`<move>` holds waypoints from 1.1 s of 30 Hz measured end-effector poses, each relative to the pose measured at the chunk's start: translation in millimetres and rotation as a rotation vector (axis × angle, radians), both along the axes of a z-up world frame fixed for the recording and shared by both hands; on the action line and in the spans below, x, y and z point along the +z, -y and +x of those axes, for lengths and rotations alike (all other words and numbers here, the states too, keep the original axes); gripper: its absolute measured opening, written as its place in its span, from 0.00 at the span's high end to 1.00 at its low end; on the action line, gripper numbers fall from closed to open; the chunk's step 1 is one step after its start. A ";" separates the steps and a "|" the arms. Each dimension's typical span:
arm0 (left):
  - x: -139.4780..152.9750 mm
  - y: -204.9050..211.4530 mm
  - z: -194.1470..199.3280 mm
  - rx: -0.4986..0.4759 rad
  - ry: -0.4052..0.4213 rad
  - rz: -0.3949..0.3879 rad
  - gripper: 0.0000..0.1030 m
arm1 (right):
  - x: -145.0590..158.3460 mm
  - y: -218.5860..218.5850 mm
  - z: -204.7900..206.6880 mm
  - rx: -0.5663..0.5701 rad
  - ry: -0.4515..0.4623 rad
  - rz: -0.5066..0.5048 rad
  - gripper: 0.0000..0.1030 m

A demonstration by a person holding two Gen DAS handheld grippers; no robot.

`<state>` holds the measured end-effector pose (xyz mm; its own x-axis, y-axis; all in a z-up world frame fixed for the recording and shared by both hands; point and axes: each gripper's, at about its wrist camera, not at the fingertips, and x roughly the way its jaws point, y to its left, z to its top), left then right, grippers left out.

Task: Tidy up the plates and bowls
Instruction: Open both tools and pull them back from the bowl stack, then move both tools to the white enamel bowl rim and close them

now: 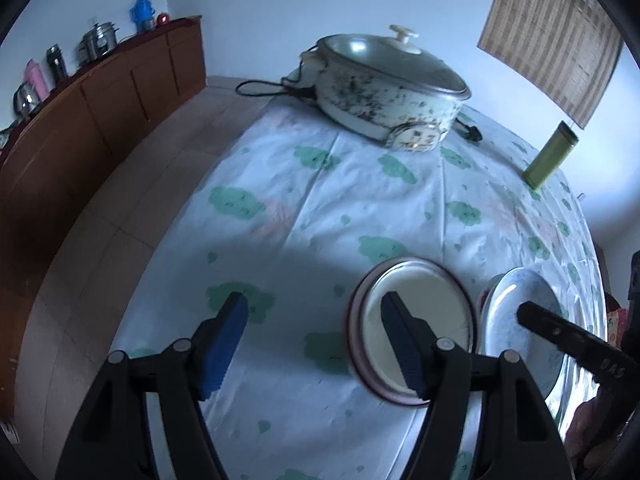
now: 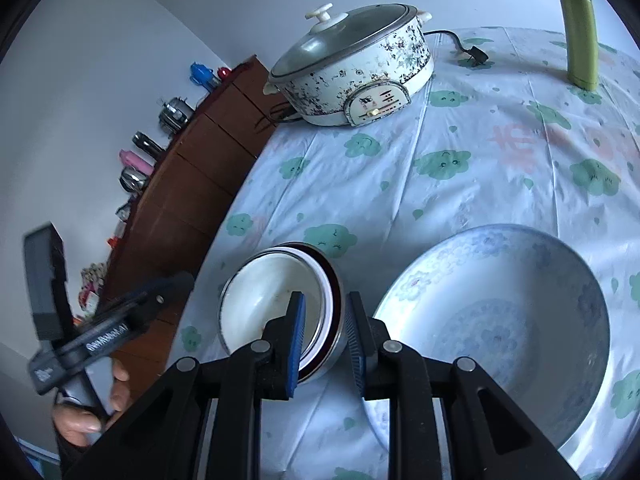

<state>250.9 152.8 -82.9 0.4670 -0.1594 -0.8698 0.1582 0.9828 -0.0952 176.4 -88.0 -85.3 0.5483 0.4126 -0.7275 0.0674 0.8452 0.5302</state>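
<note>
Pale walls and a long brown sideboard (image 1: pixel 100 120) frame the left wrist view, with a round table under a white cloth printed with green clouds (image 1: pixel 320 208) filling the middle. At the far edge of the table stands a speckled electric pot (image 1: pixel 384 88) with a glass lid, its black cord trailing beside it, and a green canister (image 1: pixel 550 156) stands off to the right near a bamboo blind (image 1: pixel 556 32). The left gripper (image 1: pixel 312 328) hangs over the cloth with its blue-padded jaws spread wide and nothing between them. Its right finger crosses in front of a small white bowl (image 1: pixel 416 304) with a dark rim, which looks blurred. Just right of that bowl lies a large blue-patterned plate (image 1: pixel 524 292), and the dark tip of the other gripper reaches in over it.

From the right wrist view the same cloth runs up to the pot (image 2: pixel 352 68) and the canister (image 2: pixel 580 40). The right gripper (image 2: pixel 326 340) has its jaws a little apart — the near wall of the small bowl (image 2: pixel 264 300) sits in the gap, and the pads do not visibly press on it. The bowl rests on the cloth just beside the big plate (image 2: pixel 500 312). At the left edge a hand (image 2: pixel 88 412) holds the left gripper's handle — its jaws are out of this view.
</note>
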 end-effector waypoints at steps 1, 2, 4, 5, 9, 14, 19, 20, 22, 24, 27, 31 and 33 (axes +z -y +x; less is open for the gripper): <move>-2.5 -0.1 -1.4 0.002 -0.006 0.005 0.32 | -0.6 0.0 -0.6 -0.004 -0.006 0.012 0.65; -5.9 0.4 -3.6 0.002 -0.013 0.014 0.32 | -1.2 0.1 -1.8 -0.004 -0.008 0.029 0.43; -10.0 1.5 -8.0 -0.001 -0.019 0.027 0.32 | -0.4 0.9 -5.7 -0.011 0.008 0.062 0.27; -11.1 1.9 -10.1 -0.001 -0.019 0.033 0.32 | 1.2 0.7 -8.2 -0.012 0.015 0.067 0.27; -11.4 2.2 -17.5 0.000 -0.005 0.070 0.32 | 7.2 -1.2 -16.6 -0.011 0.022 0.054 0.27; -7.3 -0.3 -23.6 0.004 0.012 0.074 0.32 | 12.8 -8.1 -27.7 0.008 0.035 0.013 0.27; -4.0 -4.3 -31.8 0.026 0.038 0.100 0.32 | 18.0 -18.7 -37.7 0.037 0.053 -0.020 0.27; -4.1 -4.8 -33.4 0.030 0.039 0.109 0.32 | 19.0 -20.8 -39.1 0.042 0.059 -0.029 0.27; -4.8 -5.7 -37.8 0.034 0.044 0.131 0.32 | 22.8 -27.2 -43.9 0.054 0.079 -0.061 0.27; -6.2 -5.5 -41.7 0.037 0.043 0.153 0.32 | 26.1 -32.2 -48.0 0.058 0.098 -0.081 0.27; -6.9 -5.3 -46.5 0.030 0.044 0.159 0.32 | 29.1 -40.8 -51.8 0.060 0.114 -0.104 0.27; -3.1 -5.0 -53.7 0.003 0.063 0.144 0.30 | 30.1 -52.9 -56.1 0.063 0.118 -0.139 0.27; -1.8 -4.7 -56.4 -0.006 0.075 0.142 0.26 | 29.2 -55.0 -57.0 0.060 0.113 -0.135 0.27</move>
